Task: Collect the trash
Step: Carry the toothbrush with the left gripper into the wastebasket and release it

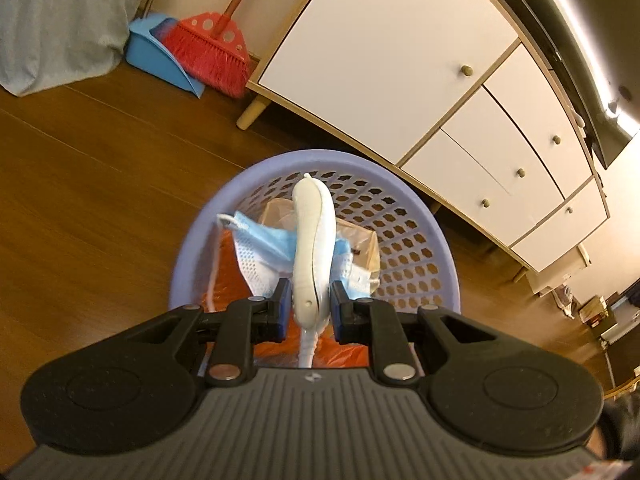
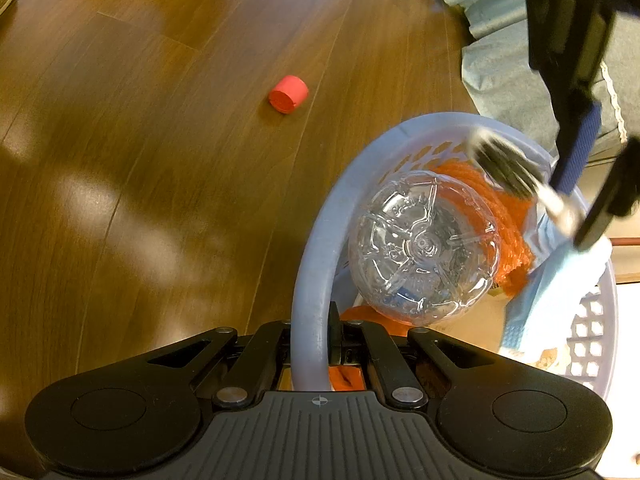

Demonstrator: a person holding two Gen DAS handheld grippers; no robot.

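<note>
Left gripper (image 1: 307,308): your fingers (image 1: 282,305) stand a little apart with the white object (image 1: 313,240) between them. The pads sit just beside its sides, and you cannot tell from the left wrist view whether they press on it.
White object: a slim, curved white plastic piece, upright over the basket mouth, with a thin white stem below the fingers. In the right wrist view it shows only as a blur above the far rim.
Right gripper (image 2: 310,344): your fingers are closed on the near rim of the basket (image 2: 310,280), one inside the wall and one outside.
Basket: lavender plastic with a perforated wall, standing on the wooden floor (image 1: 100,184) just in front of the white cabinet (image 1: 384,64).
Inside the basket: a clear plastic bottle (image 2: 424,246) lying with its base toward your right camera, a blue face mask (image 1: 260,236), orange netting (image 2: 508,216) and a clear wrapper (image 1: 360,244).
Loose trash: a small red roll (image 2: 288,94) lies on the floor, well apart from the basket.
Corner: a red broom (image 1: 212,54) leans against a blue dustpan (image 1: 154,54) beside the cabinet, with a grey-blue cloth (image 1: 60,20) hanging down to the floor near them.
</note>
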